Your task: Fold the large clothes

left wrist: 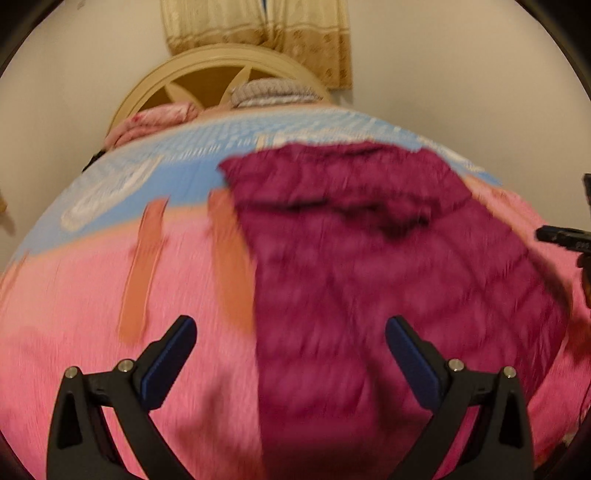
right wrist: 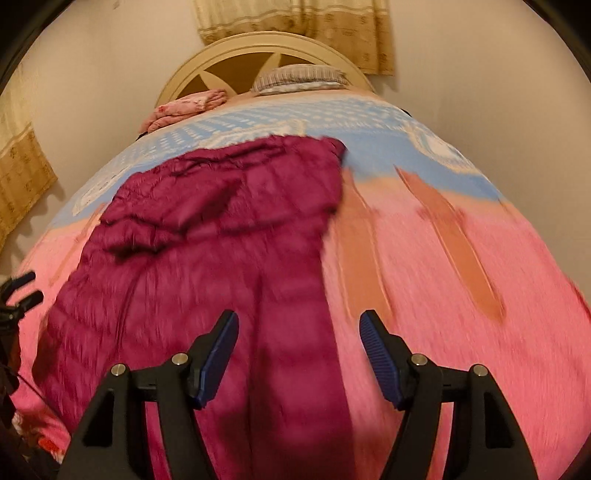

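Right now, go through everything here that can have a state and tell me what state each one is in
Maroon jacket: lying on the bed, partly folded, held by neither gripper.
Left gripper: jaws open, empty, above the jacket's edge.
Right gripper: jaws open, empty, above the jacket's edge.
Bedspread: spread flat over the bed.
Pink blanket: folded, by the headboard.
Pillow: lying against the headboard.
Curtain: drawn shut.

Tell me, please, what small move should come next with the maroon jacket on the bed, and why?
Probably lower both grippers to the jacket's near hem and grasp it. The left gripper and right gripper are open and empty above the bedspread, and the jacket lies long and narrow, seemingly needing one more fold.
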`<state>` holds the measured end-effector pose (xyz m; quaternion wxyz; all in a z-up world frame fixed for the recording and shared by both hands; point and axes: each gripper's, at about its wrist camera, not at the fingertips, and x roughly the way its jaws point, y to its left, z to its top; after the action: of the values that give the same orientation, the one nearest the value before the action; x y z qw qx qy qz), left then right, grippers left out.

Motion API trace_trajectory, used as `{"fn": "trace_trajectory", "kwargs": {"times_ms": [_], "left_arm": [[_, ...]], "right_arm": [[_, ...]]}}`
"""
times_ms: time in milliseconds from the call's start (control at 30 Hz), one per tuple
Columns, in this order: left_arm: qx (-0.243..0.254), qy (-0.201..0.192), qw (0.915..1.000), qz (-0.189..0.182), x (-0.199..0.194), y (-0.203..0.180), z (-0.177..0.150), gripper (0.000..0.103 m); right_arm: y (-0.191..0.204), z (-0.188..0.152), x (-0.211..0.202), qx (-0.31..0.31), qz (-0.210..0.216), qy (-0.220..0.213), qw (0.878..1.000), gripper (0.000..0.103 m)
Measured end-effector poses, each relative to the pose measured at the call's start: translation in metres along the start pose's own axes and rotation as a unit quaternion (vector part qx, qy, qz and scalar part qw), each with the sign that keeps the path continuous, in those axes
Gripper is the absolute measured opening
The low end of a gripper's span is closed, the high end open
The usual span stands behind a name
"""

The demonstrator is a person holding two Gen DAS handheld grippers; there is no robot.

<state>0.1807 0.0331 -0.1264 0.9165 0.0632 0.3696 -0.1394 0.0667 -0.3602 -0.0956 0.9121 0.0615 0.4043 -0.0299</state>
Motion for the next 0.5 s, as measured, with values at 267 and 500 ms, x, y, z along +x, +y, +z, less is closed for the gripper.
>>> {"fn": "trace_trajectory", "kwargs": {"times_ms": [267, 500], "left_arm": [[-0.045, 0.041, 0.9978, -0.028, -0.008, 0.003, -0.061, 0.103], [-0.045, 0.041, 0.9959, -0.068, -0.014, -0.006, -0.073, 0.085]], "right_arm": [[-0.015, -0.069, -0.027, 0.031, -0.021, 0.029, 0.999, 0.068], [-0.002, -0.085, -0.021, 0.037, 0.013, 0.048, 0.998, 0.036]]}}
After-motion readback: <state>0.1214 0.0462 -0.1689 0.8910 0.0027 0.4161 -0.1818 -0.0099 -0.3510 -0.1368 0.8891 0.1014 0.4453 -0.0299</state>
